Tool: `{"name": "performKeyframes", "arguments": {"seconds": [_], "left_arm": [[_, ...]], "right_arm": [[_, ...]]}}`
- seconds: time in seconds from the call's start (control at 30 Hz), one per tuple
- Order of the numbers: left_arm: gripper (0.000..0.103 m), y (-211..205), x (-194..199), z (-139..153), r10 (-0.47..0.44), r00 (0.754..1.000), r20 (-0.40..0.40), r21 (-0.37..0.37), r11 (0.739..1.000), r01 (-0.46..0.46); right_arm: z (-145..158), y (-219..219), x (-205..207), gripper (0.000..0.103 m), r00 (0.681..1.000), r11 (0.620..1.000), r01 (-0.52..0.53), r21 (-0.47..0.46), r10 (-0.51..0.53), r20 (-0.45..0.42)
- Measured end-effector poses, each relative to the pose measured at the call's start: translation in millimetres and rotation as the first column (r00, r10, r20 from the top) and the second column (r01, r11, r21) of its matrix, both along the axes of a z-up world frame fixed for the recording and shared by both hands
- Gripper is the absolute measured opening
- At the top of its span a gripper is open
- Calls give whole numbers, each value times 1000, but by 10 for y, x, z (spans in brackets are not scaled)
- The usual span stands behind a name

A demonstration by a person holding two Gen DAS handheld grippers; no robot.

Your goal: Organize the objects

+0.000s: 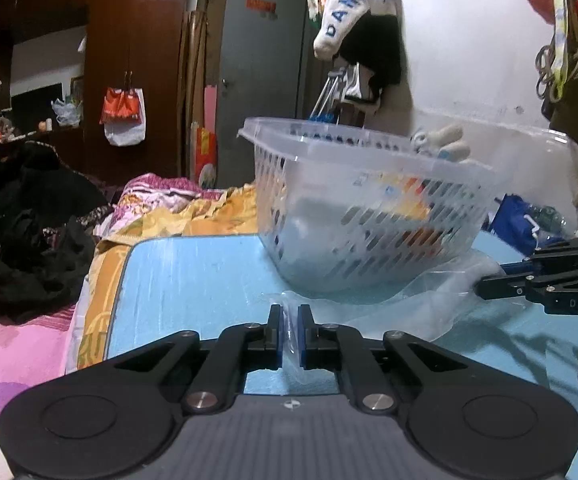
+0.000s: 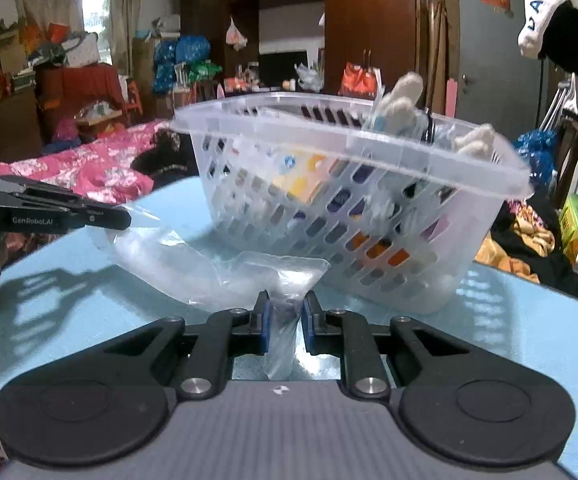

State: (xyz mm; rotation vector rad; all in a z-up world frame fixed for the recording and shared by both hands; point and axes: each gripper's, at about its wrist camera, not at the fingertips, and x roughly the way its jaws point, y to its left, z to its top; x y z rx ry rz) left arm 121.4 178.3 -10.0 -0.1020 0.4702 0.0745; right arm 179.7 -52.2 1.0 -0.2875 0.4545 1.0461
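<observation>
A corner of the clear plastic bag [image 1: 369, 312] is pinched between the nearly closed jaws of the left gripper [image 1: 289, 332]; another bunched edge of the same bag is clamped by the right gripper [image 2: 285, 320], its jaws narrowed around the film; the bag is spread flat across the light blue table [image 2: 509, 320] between both grippers; just behind it, touching the bag, a translucent perforated basket [image 2: 369, 208] is seen, filled with mixed items, white fuzzy pieces [image 2: 401, 100] protruding above its rim.

One basket [image 1: 373, 216], one clear plastic bag [image 2: 217, 272], two grippers.
</observation>
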Motion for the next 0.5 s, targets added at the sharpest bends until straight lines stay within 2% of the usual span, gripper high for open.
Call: {"name": "performKeyframes", "arguments": {"seconds": [0.2,0.37,0.5], "left_arm": [[9,-96,-135,212,-9,998,60,12,1000,8],[9,-241,-211,641,-21,990,139,48,999,14],[9,-313,15,1077,-32,983,179,77,997,18]], "right_arm": [[238,-138,-133,18,999,998,-5,56,3,36],[637,-225,-163,18,995,993,-2,117,-10,101],[1022,-172,68,18,987,988,42,151,-65,149]]}}
